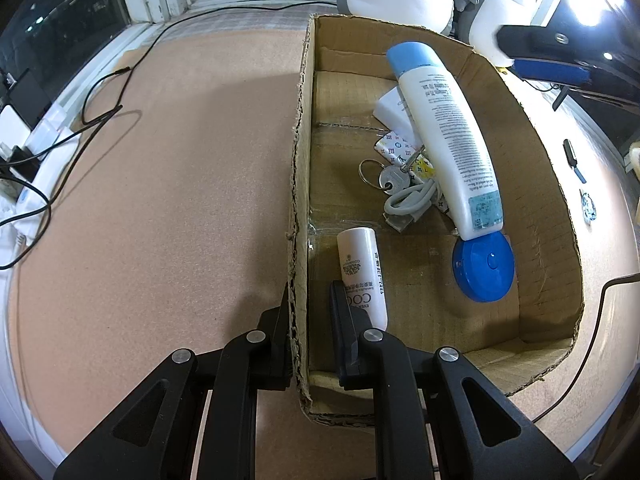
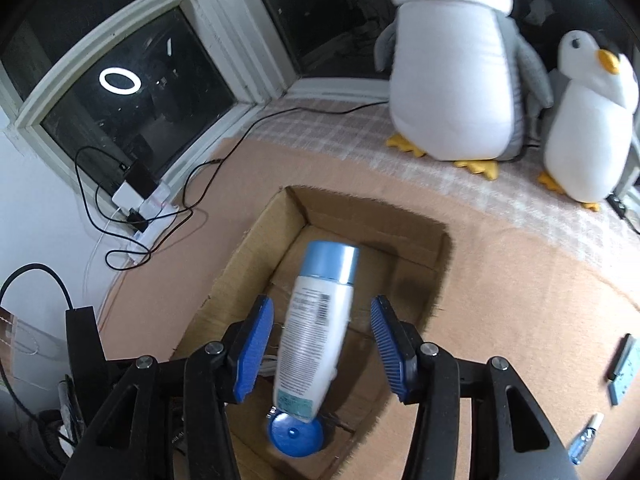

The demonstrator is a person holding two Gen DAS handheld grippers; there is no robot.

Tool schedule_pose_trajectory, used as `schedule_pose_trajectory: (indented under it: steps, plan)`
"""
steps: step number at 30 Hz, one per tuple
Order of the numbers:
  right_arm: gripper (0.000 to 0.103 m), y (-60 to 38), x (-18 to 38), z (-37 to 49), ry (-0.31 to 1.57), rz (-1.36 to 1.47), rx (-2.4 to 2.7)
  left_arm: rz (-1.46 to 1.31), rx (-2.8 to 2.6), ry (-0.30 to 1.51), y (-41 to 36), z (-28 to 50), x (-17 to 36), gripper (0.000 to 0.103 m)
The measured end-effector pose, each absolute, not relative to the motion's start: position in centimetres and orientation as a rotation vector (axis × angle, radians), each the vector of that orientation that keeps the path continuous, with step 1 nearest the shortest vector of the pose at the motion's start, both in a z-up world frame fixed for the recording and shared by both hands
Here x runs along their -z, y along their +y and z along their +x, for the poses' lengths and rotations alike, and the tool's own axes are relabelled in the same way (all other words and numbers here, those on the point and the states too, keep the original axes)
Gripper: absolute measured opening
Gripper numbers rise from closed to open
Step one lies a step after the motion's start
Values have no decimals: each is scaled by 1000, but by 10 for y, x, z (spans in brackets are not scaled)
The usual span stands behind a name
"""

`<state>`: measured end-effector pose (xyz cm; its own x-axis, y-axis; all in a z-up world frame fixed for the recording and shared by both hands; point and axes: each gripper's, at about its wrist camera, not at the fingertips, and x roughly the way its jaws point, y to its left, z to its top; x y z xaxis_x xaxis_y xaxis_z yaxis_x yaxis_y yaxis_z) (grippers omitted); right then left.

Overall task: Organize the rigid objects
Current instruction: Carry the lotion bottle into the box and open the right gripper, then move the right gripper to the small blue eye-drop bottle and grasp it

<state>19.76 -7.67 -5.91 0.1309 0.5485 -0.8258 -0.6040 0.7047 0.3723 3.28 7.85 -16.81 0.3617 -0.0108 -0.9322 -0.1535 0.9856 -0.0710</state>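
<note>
An open cardboard box (image 1: 500,80) stands on the tan mat. Inside lie a big white bottle with a blue cap (image 1: 448,136), a small white tube (image 1: 362,272), a key with ring (image 1: 390,178), a grey cable (image 1: 412,200), a patterned case and a white block. My left gripper (image 1: 308,300) is shut on the box's left wall (image 1: 300,200). My right gripper (image 2: 322,344) is open above the box (image 2: 436,248), its blue pads either side of the white bottle (image 2: 316,320), apart from it.
Two penguin plush toys (image 2: 452,80) sit behind the box by the window. Black cables (image 1: 100,104) and a power strip (image 2: 140,196) lie on the left. Small items (image 2: 620,368) and a little blue bottle (image 2: 584,440) lie on the mat to the right.
</note>
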Motion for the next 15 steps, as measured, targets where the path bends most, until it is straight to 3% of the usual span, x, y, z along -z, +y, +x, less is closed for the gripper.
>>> schedule_pose_trajectory:
  steps: [15]
  plan:
    - [47,-215,53,200,1150,-6,-605,-155,-92,1198,78,32,168,13]
